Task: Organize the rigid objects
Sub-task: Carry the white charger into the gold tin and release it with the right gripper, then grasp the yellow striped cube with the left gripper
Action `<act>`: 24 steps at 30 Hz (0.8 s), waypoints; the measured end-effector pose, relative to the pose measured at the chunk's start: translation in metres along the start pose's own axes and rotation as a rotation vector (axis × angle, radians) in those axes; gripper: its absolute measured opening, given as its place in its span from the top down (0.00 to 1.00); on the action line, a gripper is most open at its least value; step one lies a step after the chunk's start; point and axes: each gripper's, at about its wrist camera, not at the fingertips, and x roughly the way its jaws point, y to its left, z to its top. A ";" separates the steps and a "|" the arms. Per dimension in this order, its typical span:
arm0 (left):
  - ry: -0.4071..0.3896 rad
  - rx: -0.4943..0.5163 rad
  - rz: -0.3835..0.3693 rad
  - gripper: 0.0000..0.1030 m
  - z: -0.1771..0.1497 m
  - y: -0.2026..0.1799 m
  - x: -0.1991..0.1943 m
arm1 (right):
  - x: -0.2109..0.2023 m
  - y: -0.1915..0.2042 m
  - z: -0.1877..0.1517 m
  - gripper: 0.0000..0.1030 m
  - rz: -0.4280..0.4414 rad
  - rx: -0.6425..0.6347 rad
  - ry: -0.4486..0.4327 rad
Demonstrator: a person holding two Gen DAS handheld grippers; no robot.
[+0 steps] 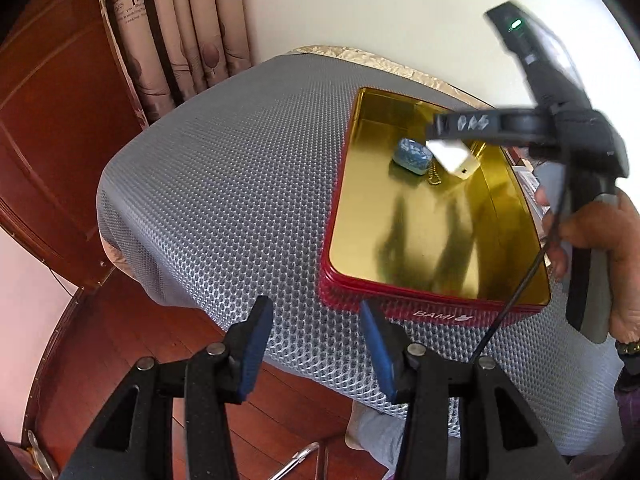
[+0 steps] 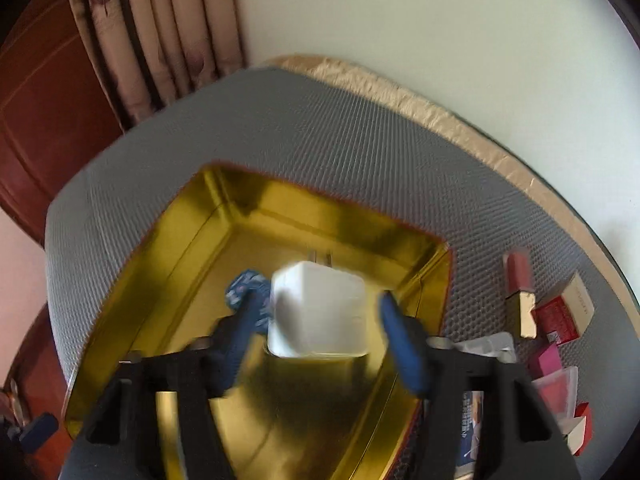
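Note:
A red tin with a gold inside (image 1: 420, 305) lies open on the grey mesh mat (image 1: 224, 184). In it rest a blue patterned pebble-like piece (image 1: 412, 156) with a small bead chain, and beside it a white charger cube (image 1: 450, 156). In the right wrist view the charger (image 2: 320, 312) sits between the blue pads of my right gripper (image 2: 316, 304), over the tin's floor (image 2: 168, 232). The jaws stand open, with a gap at the right pad. The blue piece (image 2: 240, 284) lies just left of them. My left gripper (image 1: 315, 306) is open and empty at the tin's near left corner.
A person's hand (image 1: 592, 232) holds the right gripper over the tin. Right of the tin lie a pink lipstick (image 2: 520, 280), red and pink small boxes (image 2: 558, 318) and a clear plastic case (image 2: 556, 392). A curtain and a wooden door stand behind the table on the left.

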 end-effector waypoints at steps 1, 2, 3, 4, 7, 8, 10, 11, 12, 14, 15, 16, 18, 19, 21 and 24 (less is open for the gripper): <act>-0.001 0.001 0.002 0.55 0.000 0.000 0.000 | -0.008 -0.002 0.000 0.24 0.005 0.004 -0.029; -0.004 0.003 0.006 0.55 0.000 -0.001 0.000 | -0.021 -0.006 -0.001 0.24 0.014 0.017 -0.075; -0.007 0.005 0.008 0.55 0.000 -0.001 -0.001 | -0.035 -0.013 -0.003 0.24 0.031 0.043 -0.116; -0.013 0.008 0.012 0.55 -0.001 -0.002 -0.002 | -0.049 -0.022 -0.008 0.24 0.049 0.076 -0.152; -0.038 0.030 0.025 0.55 -0.002 -0.006 -0.007 | -0.097 -0.061 -0.043 0.23 0.048 0.181 -0.257; -0.050 0.043 0.027 0.55 -0.003 -0.008 -0.009 | -0.108 -0.073 -0.055 0.22 0.022 0.199 -0.274; -0.072 0.072 0.018 0.55 -0.005 -0.015 -0.015 | -0.131 -0.104 -0.099 0.20 -0.088 0.236 -0.287; -0.085 0.091 0.007 0.55 -0.007 -0.020 -0.019 | -0.137 -0.116 -0.116 0.19 -0.134 0.243 -0.274; -0.099 0.117 -0.010 0.55 -0.010 -0.026 -0.023 | -0.143 -0.135 -0.143 0.20 -0.215 0.248 -0.252; -0.130 0.172 -0.046 0.55 -0.015 -0.040 -0.032 | -0.146 -0.163 -0.176 0.20 -0.326 0.268 -0.195; -0.145 0.204 -0.062 0.55 -0.019 -0.048 -0.036 | -0.147 -0.185 -0.198 0.20 -0.385 0.300 -0.151; -0.151 0.233 -0.081 0.55 -0.021 -0.055 -0.040 | -0.148 -0.199 -0.211 0.20 -0.415 0.325 -0.132; -0.157 0.325 -0.139 0.55 -0.030 -0.078 -0.047 | -0.148 -0.231 -0.238 0.20 -0.476 0.375 -0.081; -0.156 0.366 -0.160 0.55 -0.034 -0.089 -0.049 | -0.147 -0.241 -0.247 0.20 -0.495 0.391 -0.059; -0.152 0.447 -0.205 0.55 -0.040 -0.113 -0.055 | -0.147 -0.258 -0.265 0.20 -0.492 0.436 -0.044; -0.134 0.508 -0.312 0.55 -0.036 -0.145 -0.062 | -0.151 -0.274 -0.274 0.20 -0.436 0.511 -0.057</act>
